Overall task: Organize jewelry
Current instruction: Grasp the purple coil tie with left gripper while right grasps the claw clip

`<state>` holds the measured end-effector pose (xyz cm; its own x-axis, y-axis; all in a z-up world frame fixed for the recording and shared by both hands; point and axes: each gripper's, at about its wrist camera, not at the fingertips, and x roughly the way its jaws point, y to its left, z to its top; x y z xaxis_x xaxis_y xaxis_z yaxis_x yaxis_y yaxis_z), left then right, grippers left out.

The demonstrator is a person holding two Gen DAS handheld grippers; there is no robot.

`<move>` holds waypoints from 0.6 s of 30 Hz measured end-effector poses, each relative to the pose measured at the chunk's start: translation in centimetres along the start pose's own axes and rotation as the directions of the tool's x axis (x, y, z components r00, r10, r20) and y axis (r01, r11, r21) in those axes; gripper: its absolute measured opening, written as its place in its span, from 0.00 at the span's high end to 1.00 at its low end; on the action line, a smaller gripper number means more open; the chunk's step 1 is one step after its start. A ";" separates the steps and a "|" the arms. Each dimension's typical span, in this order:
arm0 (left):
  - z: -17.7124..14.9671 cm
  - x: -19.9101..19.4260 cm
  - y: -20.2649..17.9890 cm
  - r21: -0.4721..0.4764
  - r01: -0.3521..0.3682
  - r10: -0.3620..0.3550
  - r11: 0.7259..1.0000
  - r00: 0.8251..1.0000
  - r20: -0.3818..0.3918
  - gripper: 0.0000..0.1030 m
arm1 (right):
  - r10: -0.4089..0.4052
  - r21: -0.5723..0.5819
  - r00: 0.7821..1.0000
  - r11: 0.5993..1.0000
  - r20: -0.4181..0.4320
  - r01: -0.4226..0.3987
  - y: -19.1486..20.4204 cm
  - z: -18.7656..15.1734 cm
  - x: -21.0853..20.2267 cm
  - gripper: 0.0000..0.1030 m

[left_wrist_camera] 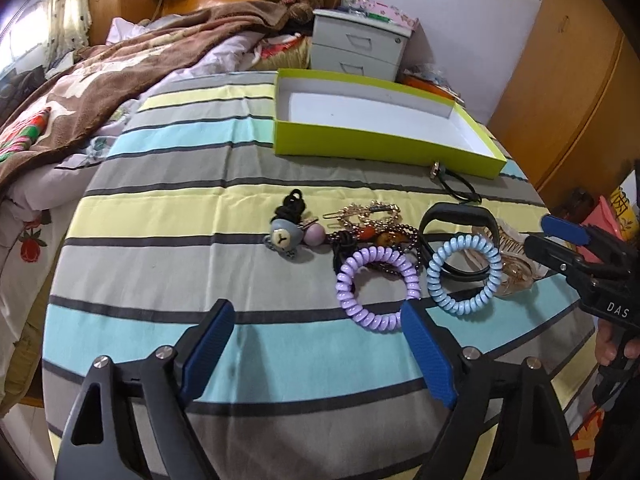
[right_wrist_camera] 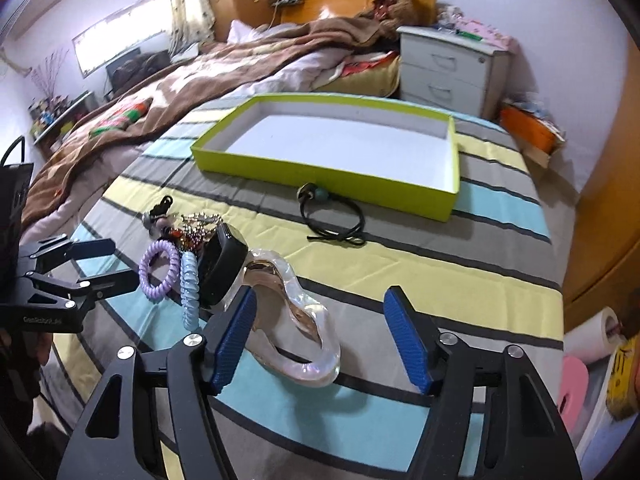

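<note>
A pile of accessories lies on the striped cloth: a purple coil tie [left_wrist_camera: 378, 288] [right_wrist_camera: 159, 270], a blue coil tie [left_wrist_camera: 464, 274] [right_wrist_camera: 189, 286], a black wristband [left_wrist_camera: 460, 216] [right_wrist_camera: 222, 270], a pearly hair claw [right_wrist_camera: 298, 320], a bear hair tie [left_wrist_camera: 284, 238] and gold clips [left_wrist_camera: 368, 212]. A black cord tie [right_wrist_camera: 332, 216] lies against the empty lime-green box [left_wrist_camera: 384, 148] [right_wrist_camera: 320, 172]. My left gripper [left_wrist_camera: 316, 344] is open, just short of the purple tie. My right gripper [right_wrist_camera: 326, 328] is open around the near part of the hair claw.
A brown blanket [left_wrist_camera: 100, 80] covers the bed to the left. A white drawer unit [left_wrist_camera: 360, 44] stands behind the box. A wooden wardrobe [left_wrist_camera: 568, 100] is on the right, with clutter on the floor beside the table edge.
</note>
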<state>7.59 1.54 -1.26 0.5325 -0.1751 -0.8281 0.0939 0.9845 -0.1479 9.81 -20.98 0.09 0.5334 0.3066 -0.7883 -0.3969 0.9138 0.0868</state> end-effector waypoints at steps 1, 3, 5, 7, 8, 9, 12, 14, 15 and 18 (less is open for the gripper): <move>0.1 0.2 -0.2 0.008 0.003 -0.003 1.000 1.000 -0.009 0.18 | 0.002 -0.004 1.000 1.000 -0.008 -0.002 -0.1 0.1 0.2 0.38; 0.2 0.6 -0.5 0.014 0.001 -0.001 1.000 1.000 -0.018 0.18 | 0.012 -0.011 1.000 1.000 -0.024 -0.013 -0.2 0.3 0.6 0.44; 0.4 0.9 -0.7 0.016 0.001 0.000 1.000 1.000 -0.028 0.18 | 0.023 -0.018 0.999 1.000 -0.042 -0.024 -0.2 0.5 1.1 0.49; 0.6 1.2 -0.7 0.015 -0.005 0.006 1.000 0.999 -0.042 0.18 | 0.022 -0.035 0.998 0.999 -0.055 -0.024 -0.2 0.7 1.3 0.51; 0.7 1.4 -0.7 0.013 -0.006 0.006 1.000 0.999 -0.050 0.18 | 0.035 -0.041 0.997 0.998 -0.064 -0.037 -0.2 0.7 1.4 0.54; 0.8 1.6 -0.8 0.014 -0.009 0.010 1.000 0.999 -0.052 0.18 | 0.042 -0.046 0.997 0.998 -0.071 -0.046 -0.2 0.7 1.6 0.55; 1.0 1.7 -1.0 0.029 -0.032 0.034 0.999 0.998 -0.057 0.18 | 0.038 -0.065 0.995 0.997 -0.088 -0.043 -0.1 0.7 1.9 0.66; 1.1 1.9 -1.2 0.036 -0.054 0.056 0.998 0.996 -0.064 0.18 | 0.055 -0.064 0.995 0.996 -0.087 -0.061 -0.1 0.7 1.9 0.76; 1.1 2.0 -1.2 0.041 -0.062 0.064 0.997 0.996 -0.065 0.18 | 0.057 -0.065 0.995 0.996 -0.085 -0.063 0.0 0.6 1.8 0.76; 1.1 2.2 -1.3 0.058 -0.085 0.089 0.995 0.994 -0.066 0.19 | 0.047 -0.069 0.996 0.996 -0.082 -0.052 0.1 0.3 1.6 0.78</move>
<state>9.53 -0.10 -2.26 0.4821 -0.0866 -0.8718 0.0968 0.9943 -0.0453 10.89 -20.35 -0.99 0.4516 0.3262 -0.8304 -0.4750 0.8758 0.0857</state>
